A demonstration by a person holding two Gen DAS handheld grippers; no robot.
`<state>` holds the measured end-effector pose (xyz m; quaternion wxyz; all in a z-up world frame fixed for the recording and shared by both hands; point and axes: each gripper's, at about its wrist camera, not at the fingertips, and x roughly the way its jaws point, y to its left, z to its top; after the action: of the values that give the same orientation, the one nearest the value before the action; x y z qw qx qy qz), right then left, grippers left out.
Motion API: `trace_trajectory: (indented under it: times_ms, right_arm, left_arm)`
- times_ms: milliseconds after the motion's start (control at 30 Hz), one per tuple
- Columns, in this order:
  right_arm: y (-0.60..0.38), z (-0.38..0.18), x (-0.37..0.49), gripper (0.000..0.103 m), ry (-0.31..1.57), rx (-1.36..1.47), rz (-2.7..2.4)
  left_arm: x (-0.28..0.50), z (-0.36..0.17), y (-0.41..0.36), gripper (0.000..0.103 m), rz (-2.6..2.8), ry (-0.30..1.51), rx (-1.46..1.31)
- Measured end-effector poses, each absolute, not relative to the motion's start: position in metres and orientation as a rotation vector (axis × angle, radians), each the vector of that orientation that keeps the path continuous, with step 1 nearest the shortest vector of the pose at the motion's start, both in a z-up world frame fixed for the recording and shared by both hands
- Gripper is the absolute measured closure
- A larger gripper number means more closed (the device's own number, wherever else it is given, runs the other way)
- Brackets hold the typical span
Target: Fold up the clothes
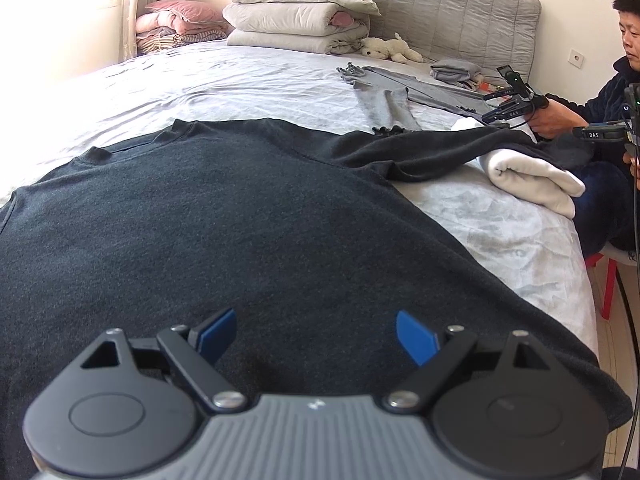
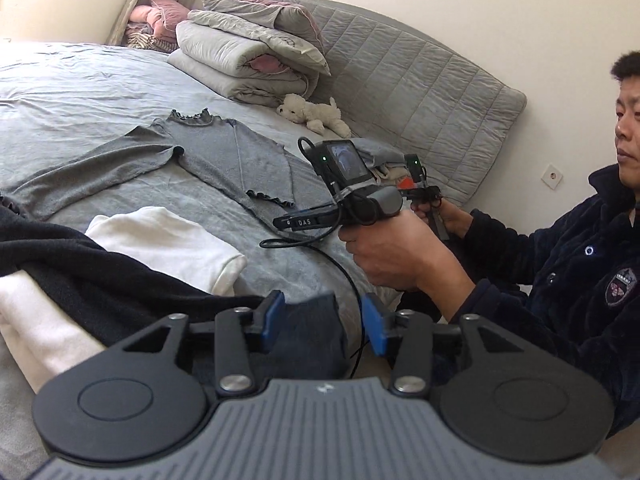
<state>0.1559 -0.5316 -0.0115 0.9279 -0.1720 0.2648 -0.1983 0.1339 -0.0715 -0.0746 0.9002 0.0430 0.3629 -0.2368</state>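
Left wrist view: my left tongs (image 1: 316,334) are spread wide with nothing between the pads, hovering just over the dark sweater (image 1: 224,216). The sweater lies flat on the bed (image 1: 192,84), body toward me, collar at 11 o'clock, one sleeve trailing to 2 o'clock over a white folded garment (image 1: 532,178). I judge no fold is made on it yet; the body is only smoothed out. A grey top (image 1: 384,98) lies spread at 1 o'clock, also unfolded, and a small folded pile (image 1: 456,70) sits by the headboard. So most of the work is left. The bed edge runs down the right, 3 to 5 o'clock, with floor below; the sweater hem hangs close to it. Open sheet at 10 to 12 o'clock gives room to fold toward.

Right wrist view: my right tongs (image 2: 323,326) are partly apart, with the dark sleeve end (image 2: 312,332) between the pads; the left pad touches cloth, the right pad stands clear, so I read no grip. A second person (image 2: 560,264) sits at 3 o'clock holding their own tongs (image 2: 316,222) over the bed edge, near mine. Their cable (image 2: 352,280) drops right beside my right pad. Room is tight to the right, free at 9 to 11 o'clock.
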Motion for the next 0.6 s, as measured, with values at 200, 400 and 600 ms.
trace_trajectory:
  times_ms: [200, 400, 600]
  right_arm:
    - [-0.473, 0.013, 0.118, 0.028, 0.362, -0.090, 0.378]
    - [-0.319, -0.037, 0.135, 0.025, 0.427, -0.221, 0.727]
    - [-0.229, -0.111, 0.154, 0.000, 0.555, -0.383, 0.726]
  left_arm:
    - [0.104, -0.060, -0.054, 0.014, -0.447, 0.716, 0.030]
    - [0.071, -0.054, -0.036, 0.010, -0.370, 0.676, 0.042]
    - [0.062, -0.088, -0.019, 0.007, -0.193, 0.686, 0.155]
